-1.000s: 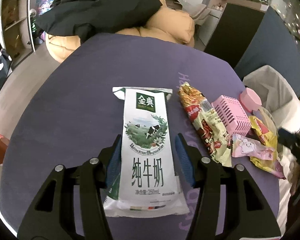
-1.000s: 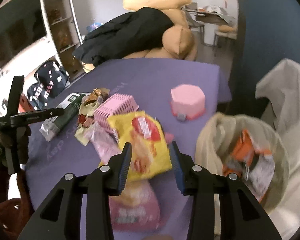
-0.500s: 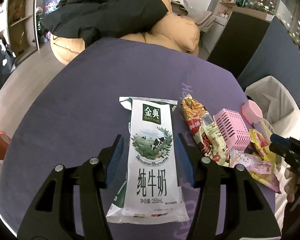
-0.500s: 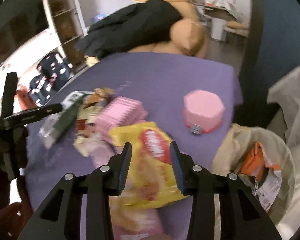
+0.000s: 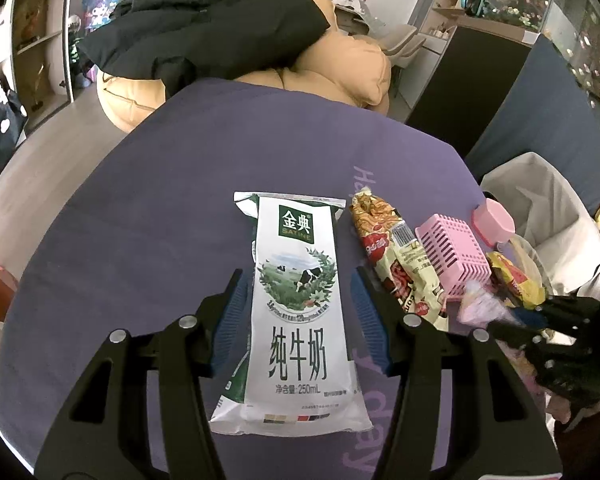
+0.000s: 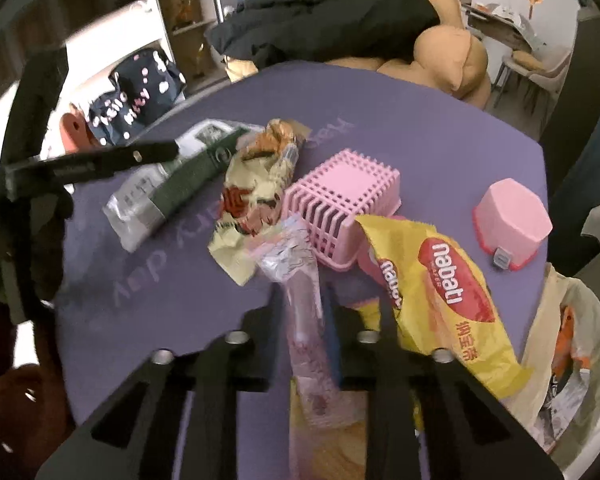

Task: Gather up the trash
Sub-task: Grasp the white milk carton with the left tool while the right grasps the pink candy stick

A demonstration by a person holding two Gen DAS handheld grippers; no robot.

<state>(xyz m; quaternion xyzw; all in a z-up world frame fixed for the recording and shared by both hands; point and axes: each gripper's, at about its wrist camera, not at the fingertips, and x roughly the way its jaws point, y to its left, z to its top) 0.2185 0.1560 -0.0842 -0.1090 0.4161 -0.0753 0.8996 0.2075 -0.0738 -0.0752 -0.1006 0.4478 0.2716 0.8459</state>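
From the left wrist camera, the left hand-held gripper point(image 5: 300, 312) is wide open, one finger on each side of a white milk pouch point(image 5: 298, 304) lying flat on the purple desk point(image 5: 140, 220). The blue pads point(image 5: 236, 312) do not touch it. Beside the pouch lie a noodle wrapper point(image 5: 396, 260) and a pink basket point(image 5: 454, 256).

From the right wrist camera, the right hand-held gripper point(image 6: 306, 304) is squeezed tight on a pink wrapper point(image 6: 300, 280). A yellow wafer bag point(image 6: 440, 296) lies just beside it. Past the desk's right edge sits a trash bag point(image 6: 572, 352) with wrappers inside.
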